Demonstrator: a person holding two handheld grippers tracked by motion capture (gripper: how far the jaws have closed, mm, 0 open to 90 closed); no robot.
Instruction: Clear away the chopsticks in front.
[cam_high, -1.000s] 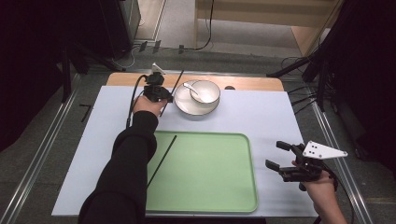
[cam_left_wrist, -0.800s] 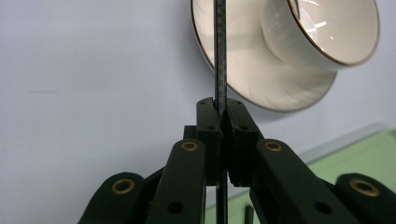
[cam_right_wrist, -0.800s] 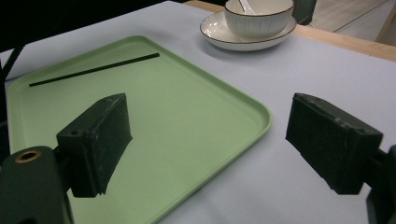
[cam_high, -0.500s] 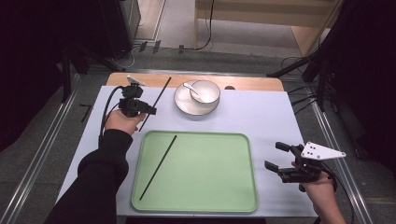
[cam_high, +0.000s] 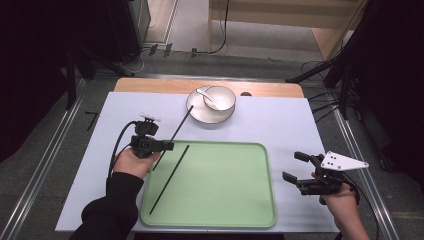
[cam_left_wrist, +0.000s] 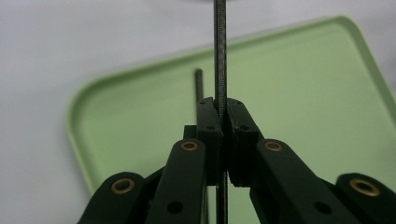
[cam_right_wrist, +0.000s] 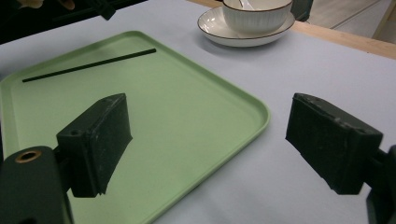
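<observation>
Left gripper (cam_high: 167, 145) at the green tray's (cam_high: 235, 200) left edge, jaws pressed together on a thin black chopstick (cam_high: 175, 134), pinching it near its lower end. Held chopstick slanting up and away from the jaws toward the white plate (cam_high: 195, 114), its far tip near the plate's rim. Same pinch seen in the left gripper view: chopstick (cam_left_wrist: 220, 56) clamped upright between the two pads, tray (cam_left_wrist: 303, 116) below. Second black chopstick (cam_high: 169, 179) lying flat inside the tray, along its left side, slanted roughly parallel to the held one, close beside it but apart. White bowl (cam_high: 220, 98) with a spoon (cam_high: 206, 95) standing on the plate, beyond the tray at the table's far side. Right gripper (cam_high: 297, 167) just off the tray's right edge, jaws spread wide, nothing between them; right gripper view confirming the wide gap over tray corner and tablecloth (cam_right_wrist: 289, 74)
</observation>
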